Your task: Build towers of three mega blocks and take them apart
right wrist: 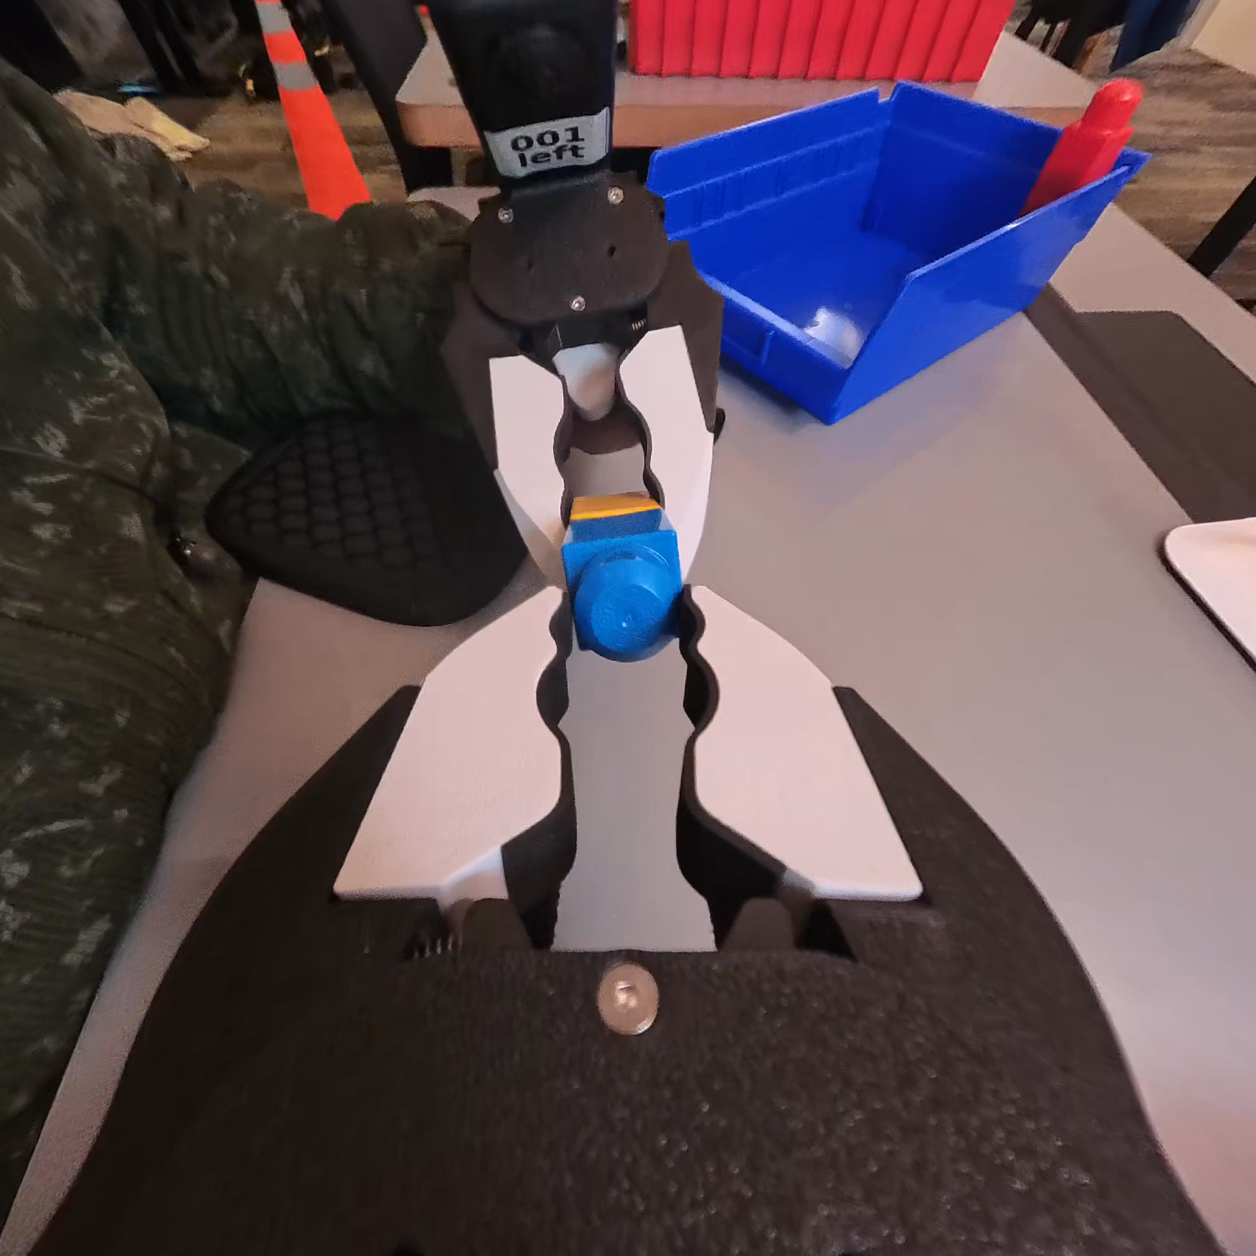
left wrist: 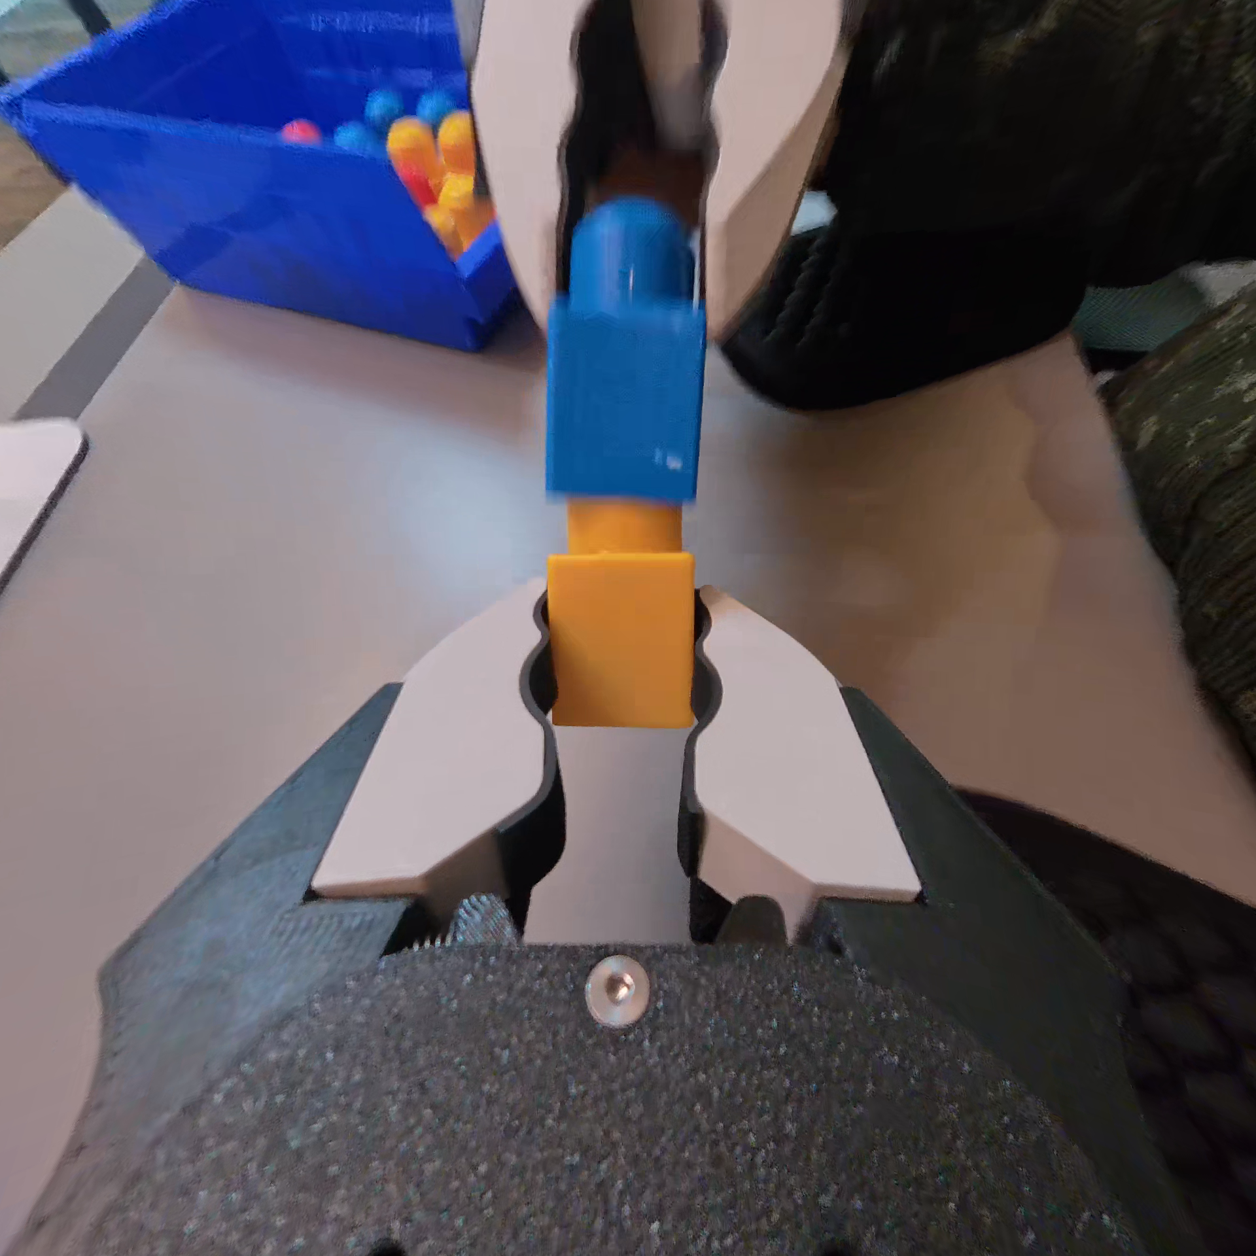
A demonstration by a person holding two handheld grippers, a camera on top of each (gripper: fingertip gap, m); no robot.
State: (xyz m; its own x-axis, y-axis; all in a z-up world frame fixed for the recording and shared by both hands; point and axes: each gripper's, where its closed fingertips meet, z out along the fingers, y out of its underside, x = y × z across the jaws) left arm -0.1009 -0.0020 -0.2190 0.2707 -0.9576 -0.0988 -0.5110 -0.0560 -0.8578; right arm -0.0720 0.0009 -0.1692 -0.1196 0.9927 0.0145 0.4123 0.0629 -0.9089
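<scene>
My left gripper [left wrist: 622, 598] is shut on an orange block [left wrist: 622, 639] and holds it above the grey table [left wrist: 272, 544]. A blue block [left wrist: 622, 401] sits on the orange block's stud [left wrist: 622, 533], with part of that stud showing between them. My right gripper [left wrist: 629, 306] faces the left one and is shut on the blue block's stud [left wrist: 632, 251]. In the right wrist view my right gripper [right wrist: 622, 605] clamps the blue block [right wrist: 622, 598]. The orange block [right wrist: 615, 510] shows just behind it, in the left gripper [right wrist: 618, 544].
A blue bin [left wrist: 238, 204] with several orange, blue and red blocks stands at the far left. Another blue bin [right wrist: 883, 272] holds a red block [right wrist: 1087, 149] leaning in its corner. A camouflage sleeve [right wrist: 170, 306] and a black mesh pad [right wrist: 367, 516] lie left. A white board [right wrist: 1216, 578] is at the right edge. Some 6 centimeters of space lies between my two pairs of fingers.
</scene>
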